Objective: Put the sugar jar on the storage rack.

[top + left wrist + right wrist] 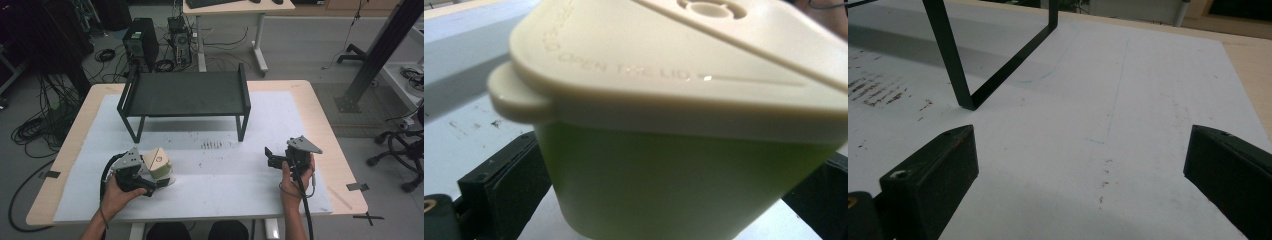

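Grasp step: left tongs (159, 183) clamp the green lidded container (159, 166) at lower left of the counter (300, 90), right tongs (270, 157) gape empty lower right; next likely a lift toward the black rack (184, 93).

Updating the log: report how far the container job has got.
Done: left gripper has closed on the lidded green container low on the white mat. In hand: that grasp. Left: any placing; the black shelf carries nothing, right gripper open, idle.

Black two-jaw tongs (274, 159) topped by grey three-cornered plates trail thick black cables; forearms bare.
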Tool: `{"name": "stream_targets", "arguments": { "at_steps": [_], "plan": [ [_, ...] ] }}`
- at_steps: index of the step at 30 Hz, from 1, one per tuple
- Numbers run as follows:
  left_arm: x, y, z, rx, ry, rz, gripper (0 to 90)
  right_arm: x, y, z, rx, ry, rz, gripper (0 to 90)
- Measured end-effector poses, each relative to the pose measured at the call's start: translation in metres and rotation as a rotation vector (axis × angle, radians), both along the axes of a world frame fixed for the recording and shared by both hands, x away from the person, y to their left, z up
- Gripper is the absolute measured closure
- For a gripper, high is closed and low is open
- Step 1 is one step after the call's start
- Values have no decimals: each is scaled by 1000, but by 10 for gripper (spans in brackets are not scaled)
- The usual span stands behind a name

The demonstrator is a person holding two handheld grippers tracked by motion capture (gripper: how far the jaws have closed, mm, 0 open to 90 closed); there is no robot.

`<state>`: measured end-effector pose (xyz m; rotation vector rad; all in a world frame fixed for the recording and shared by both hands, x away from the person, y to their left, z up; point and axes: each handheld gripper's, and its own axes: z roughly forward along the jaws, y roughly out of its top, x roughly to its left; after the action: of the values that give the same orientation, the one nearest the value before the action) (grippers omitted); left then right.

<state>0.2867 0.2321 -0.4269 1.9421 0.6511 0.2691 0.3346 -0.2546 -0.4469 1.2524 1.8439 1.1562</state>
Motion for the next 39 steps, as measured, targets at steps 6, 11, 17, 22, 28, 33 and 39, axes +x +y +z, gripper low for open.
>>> {"name": "stream_targets", "arguments": {
  "at_steps": [6,11,17,22,28,33,39],
  "plan": [
    [1,0,1,2,-3,0,15,0,0,0,1,1,0,10],
    [0,-1,1,1,-2,-1,15,0,0,0,3,0,-1,10],
    [0,-1,0,-1,1,-2,15,0,0,0,1,0,2,10],
    [1,-1,1,1,-2,-2,15,0,0,0,0,-1,2,10],
    [1,-1,2,0,-6,-1,15,0,0,0,-1,0,3,10],
    [1,-1,3,-1,-7,-2,15,0,0,0,-1,2,2,10],
    [1,-1,2,-1,-10,-1,15,0,0,0,0,0,3,10]
  ]
}}
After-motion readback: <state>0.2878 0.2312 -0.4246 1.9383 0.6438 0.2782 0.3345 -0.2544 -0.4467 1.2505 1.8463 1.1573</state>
